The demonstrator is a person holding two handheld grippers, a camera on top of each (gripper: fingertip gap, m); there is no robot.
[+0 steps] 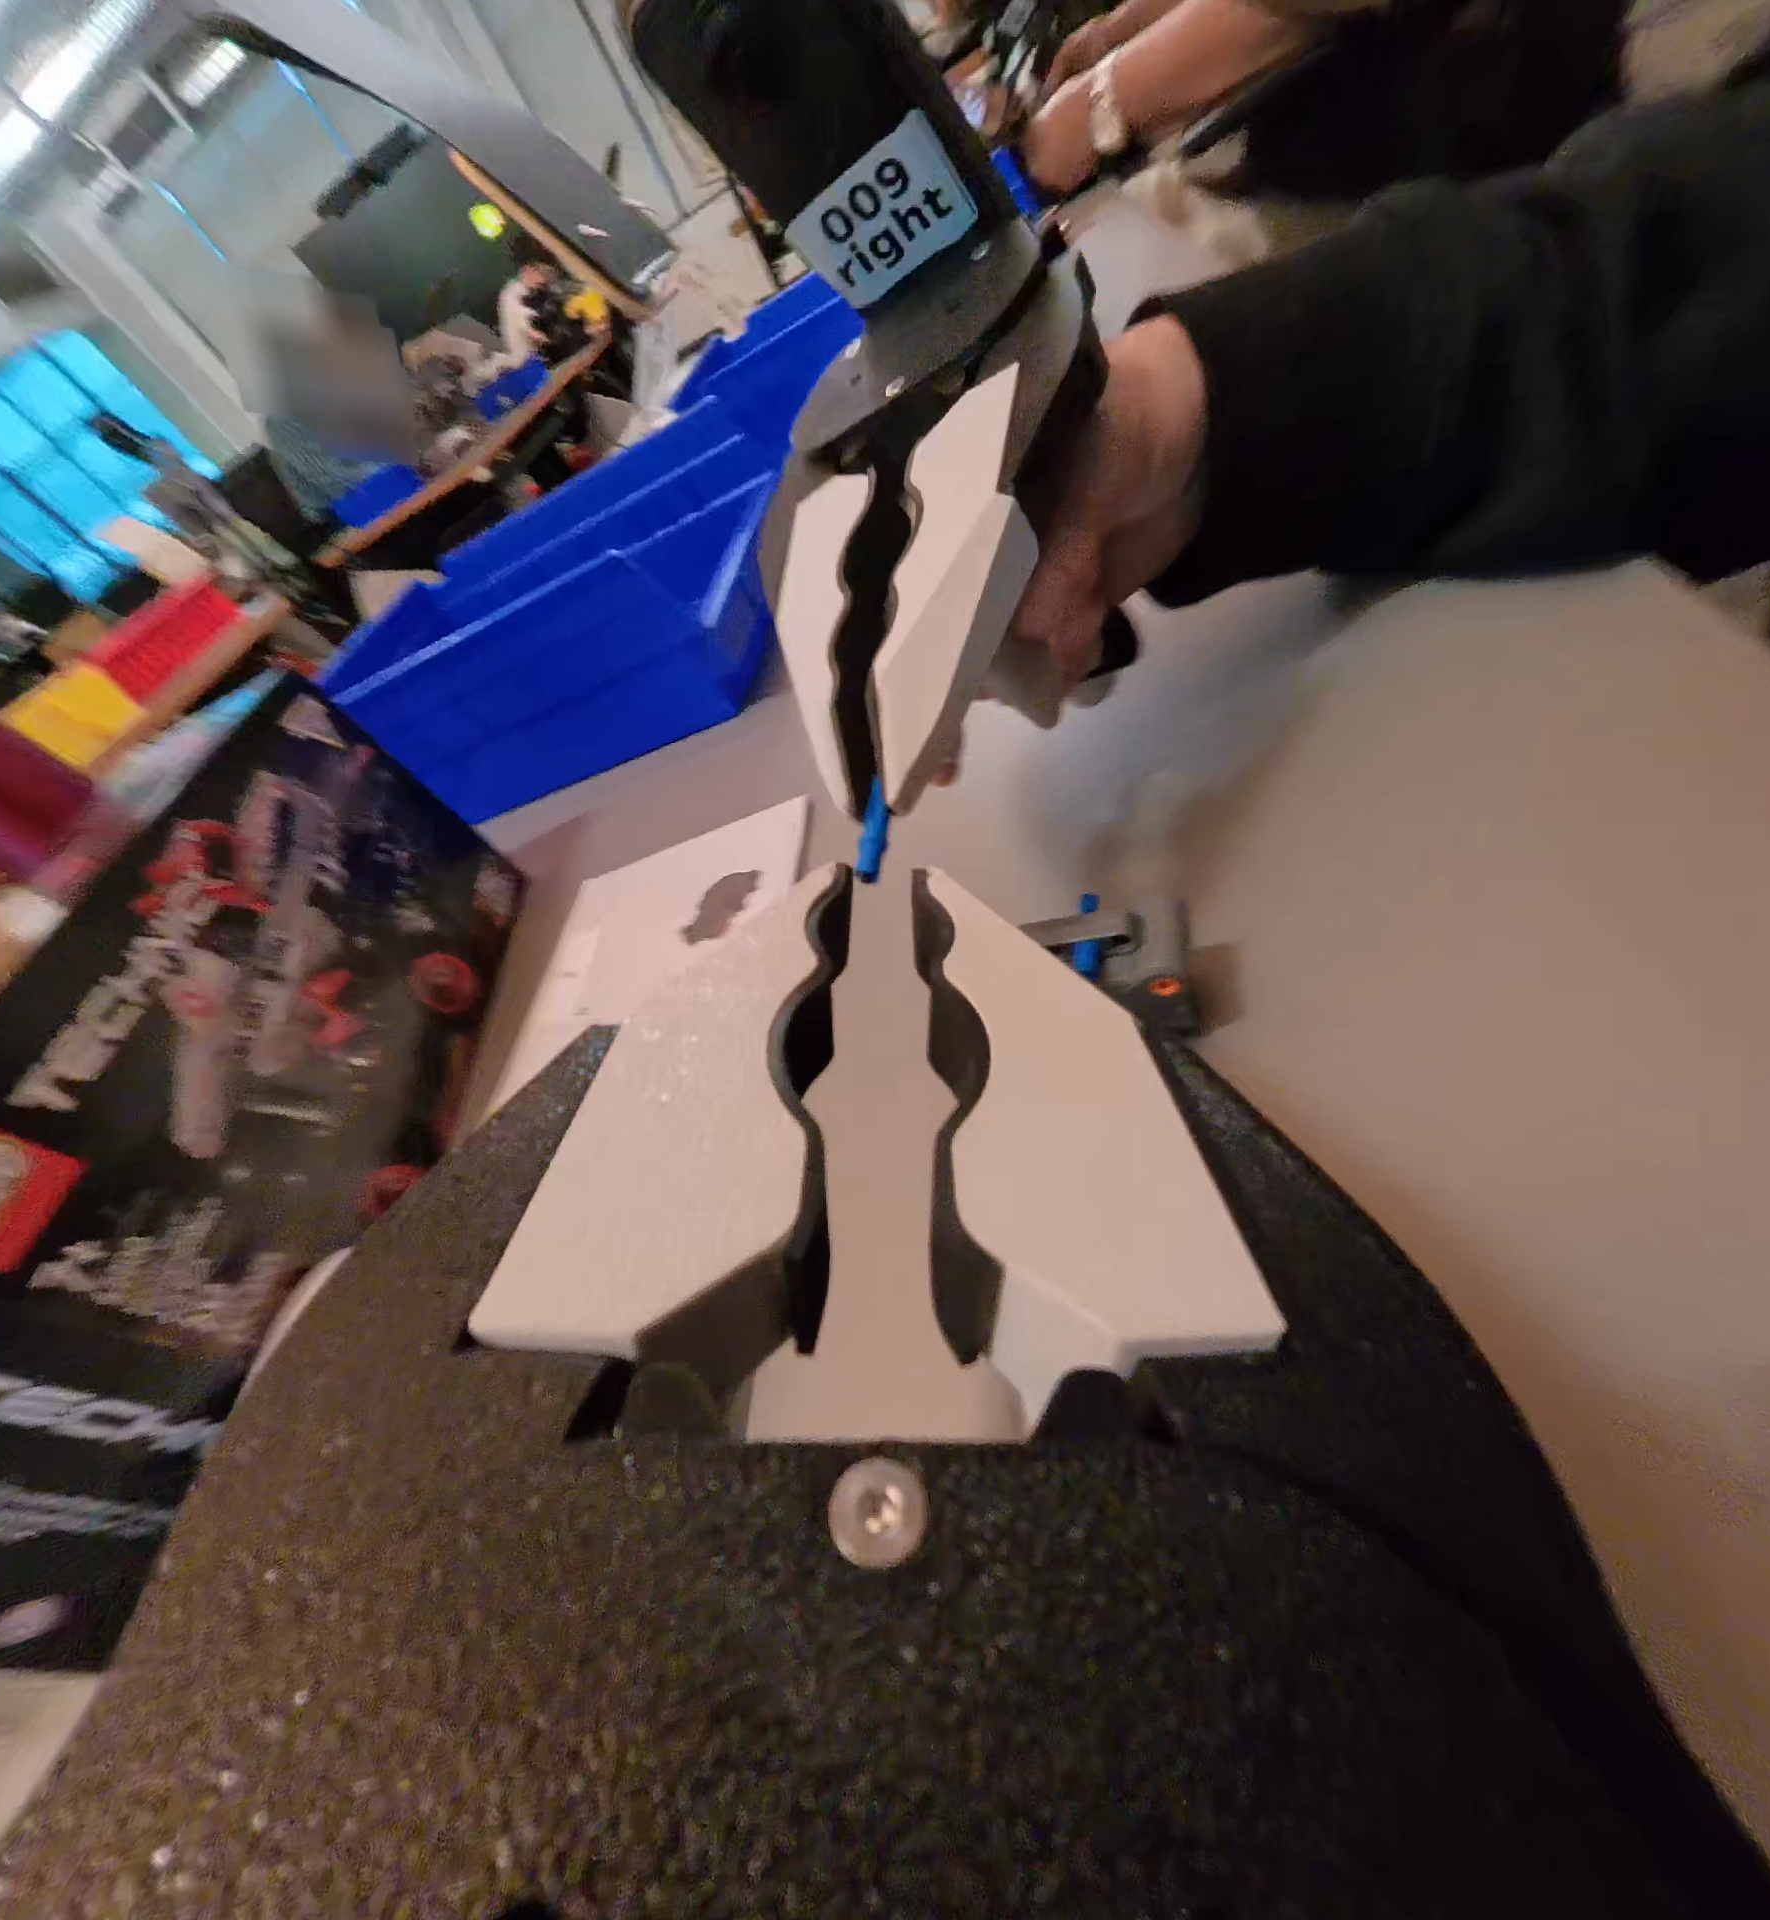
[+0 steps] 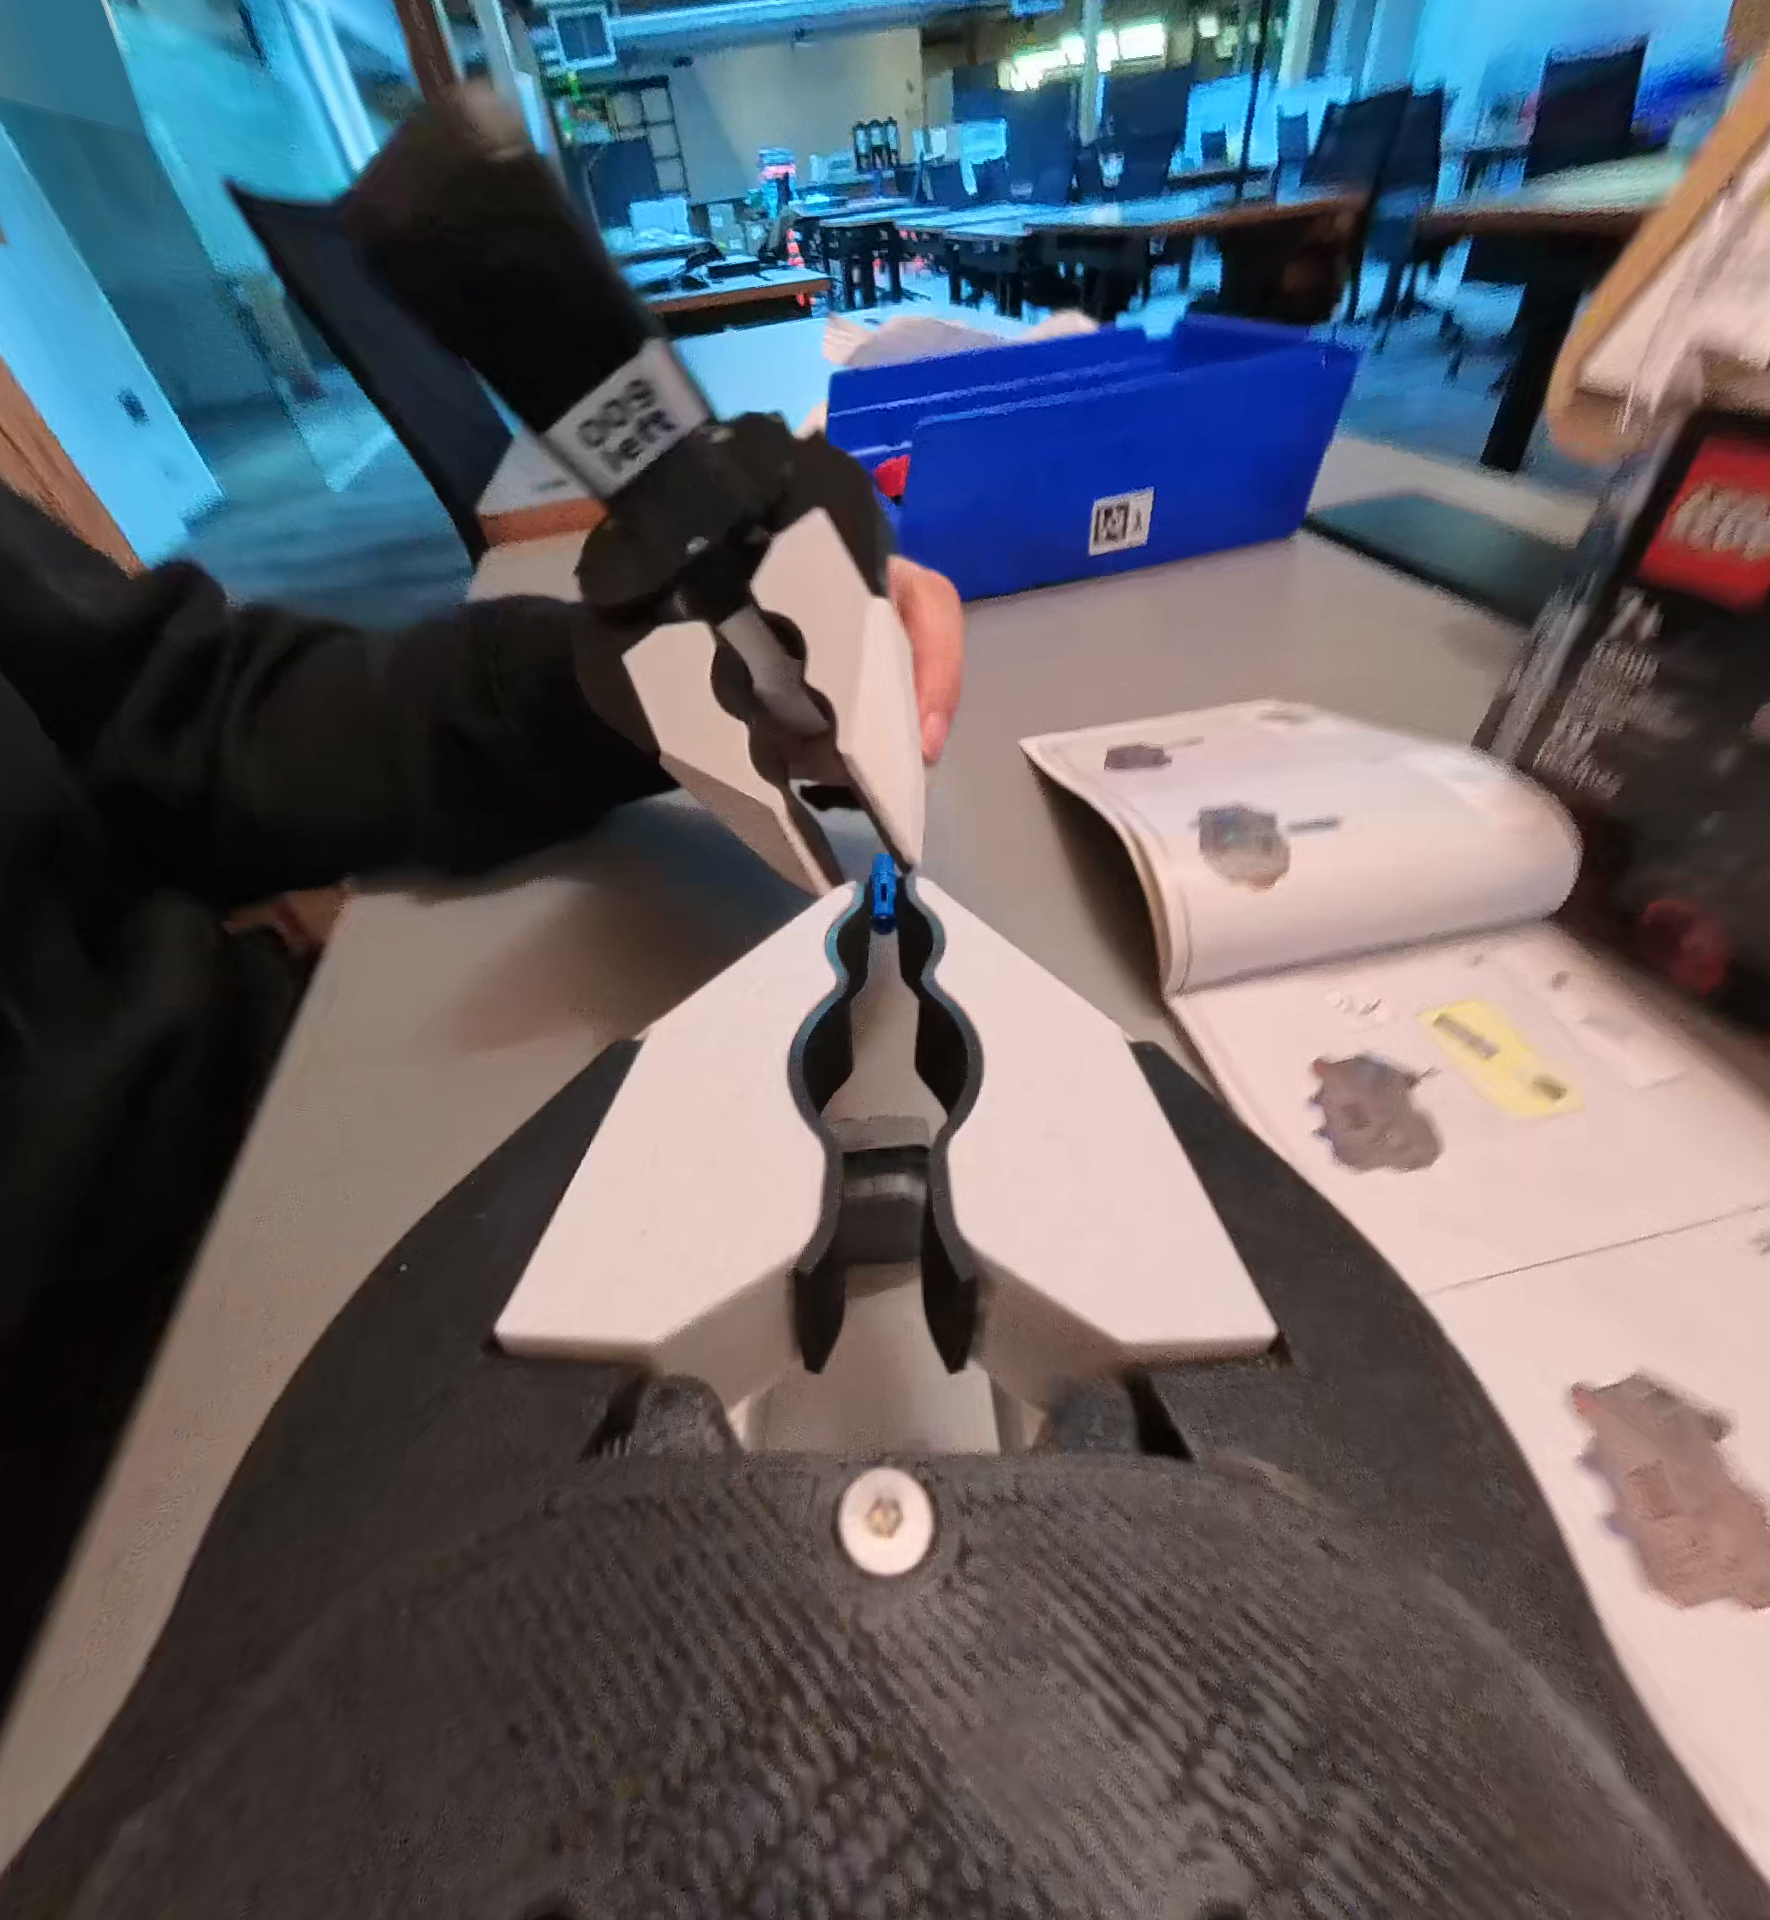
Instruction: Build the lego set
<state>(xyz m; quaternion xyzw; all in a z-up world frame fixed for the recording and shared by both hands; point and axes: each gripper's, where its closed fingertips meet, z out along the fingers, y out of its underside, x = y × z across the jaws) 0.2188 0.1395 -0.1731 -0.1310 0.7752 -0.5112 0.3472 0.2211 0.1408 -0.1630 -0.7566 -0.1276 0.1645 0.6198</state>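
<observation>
Left wrist view shows the left gripper [image 1: 881, 883] with its jaws apart and nothing between them. Just ahead, the right gripper [image 1: 876, 800] pinches a tiny blue peg [image 1: 873, 847] at its tips. A small grey and blue part [image 1: 1130, 951] lies on the white table [image 1: 1483, 1039] nearby.

Right wrist view shows the right gripper [image 2: 883, 891] clamped on the blue peg [image 2: 882, 896], with the left gripper [image 2: 876, 857] almost touching it. An open booklet [image 2: 1380, 883] lies beside.

I think the peg is light, hard and slippery. It could pop out, so hold it by the middle.

Open workshop hall: rows of long tables [image 2: 1120, 234], blue bins [image 2: 1089, 436]
</observation>
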